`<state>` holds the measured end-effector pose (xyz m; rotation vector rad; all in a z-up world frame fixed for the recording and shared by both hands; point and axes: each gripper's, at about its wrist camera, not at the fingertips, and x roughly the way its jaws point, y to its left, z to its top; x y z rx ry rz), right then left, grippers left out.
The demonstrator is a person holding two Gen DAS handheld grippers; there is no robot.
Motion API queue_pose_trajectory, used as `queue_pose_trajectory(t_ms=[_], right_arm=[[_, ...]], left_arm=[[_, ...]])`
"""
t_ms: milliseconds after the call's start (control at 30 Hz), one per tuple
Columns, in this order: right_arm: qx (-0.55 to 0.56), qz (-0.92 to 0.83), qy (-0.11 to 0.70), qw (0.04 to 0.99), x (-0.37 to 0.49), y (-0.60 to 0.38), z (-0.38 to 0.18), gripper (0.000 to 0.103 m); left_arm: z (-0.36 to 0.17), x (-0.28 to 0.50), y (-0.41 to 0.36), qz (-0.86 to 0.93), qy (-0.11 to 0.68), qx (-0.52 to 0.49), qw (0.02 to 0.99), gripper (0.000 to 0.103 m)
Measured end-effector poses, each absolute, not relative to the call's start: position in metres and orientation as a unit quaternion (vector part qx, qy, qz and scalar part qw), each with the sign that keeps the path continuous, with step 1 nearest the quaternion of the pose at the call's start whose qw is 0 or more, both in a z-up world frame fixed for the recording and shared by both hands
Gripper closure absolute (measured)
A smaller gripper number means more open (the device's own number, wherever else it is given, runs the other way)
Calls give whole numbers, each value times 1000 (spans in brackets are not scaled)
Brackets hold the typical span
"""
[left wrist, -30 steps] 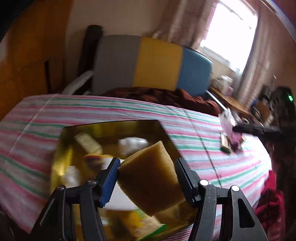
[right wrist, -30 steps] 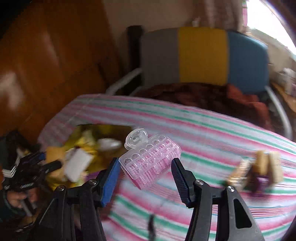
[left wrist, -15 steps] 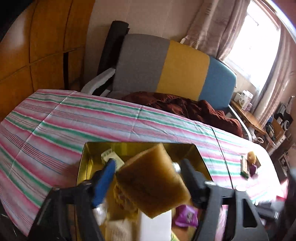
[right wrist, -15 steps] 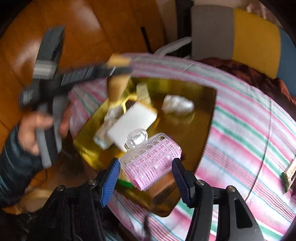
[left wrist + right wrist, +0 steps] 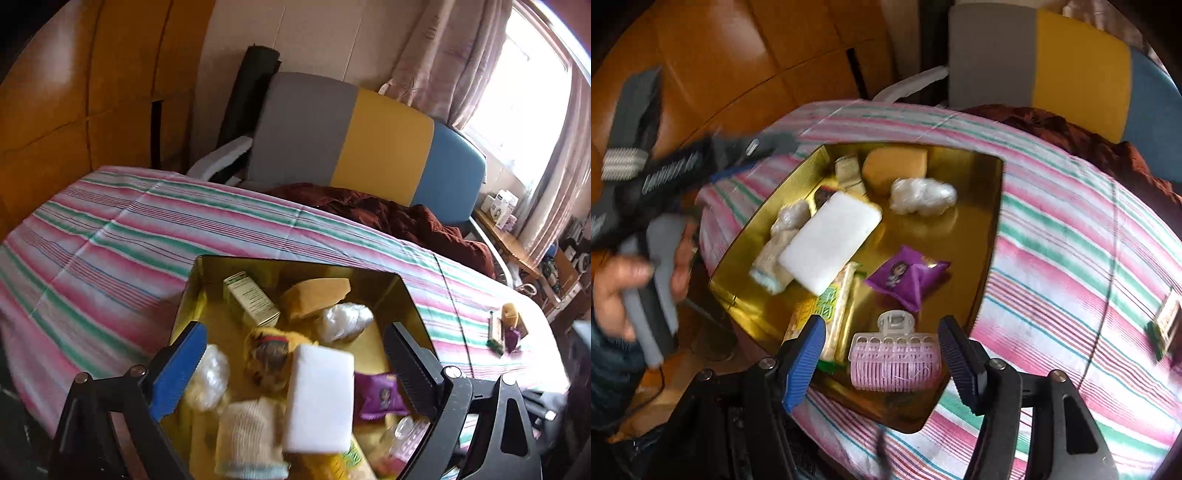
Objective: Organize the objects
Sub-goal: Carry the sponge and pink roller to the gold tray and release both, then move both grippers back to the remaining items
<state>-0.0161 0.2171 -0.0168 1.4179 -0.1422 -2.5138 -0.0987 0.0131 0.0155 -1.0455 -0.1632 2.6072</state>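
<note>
Both grippers, left gripper (image 5: 293,363) and right gripper (image 5: 881,352), are opening, holding nothing; lift the right one straight off the pink plastic hair roller (image 5: 894,356) at 6 o'clock in the golden metal tray (image 5: 988,236).

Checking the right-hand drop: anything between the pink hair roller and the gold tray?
Nothing visible. The pink hair roller is over the gold tray at its near corner; the green-yellow packet lies just left, not under it. The right gripper is opening, fingers clear of the roller.

sponge (image 5: 314,297) dropped into tin (image 5: 192,288), hair roller (image 5: 894,360) released, jaws opening
</note>
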Motion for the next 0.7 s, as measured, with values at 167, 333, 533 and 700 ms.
queue_pose_trajectory(t_ms=[167,333,533,700], right_arm=[[462,-881,-52,91,-11,220,-9,39],[436,-896,-55,53,-4,226,-1,38],[413,-909,-46,20,7,232,9,29],[404,-914,-50,3,17,238,13,29]], left_arm=[[18,-74,17,925,-28,-346,154,6],[23,-53,28,934,2,-330,139,4],[24,-35,42,937,36,-323,131,2],[24,-25,50,934,44,-326,141,2]])
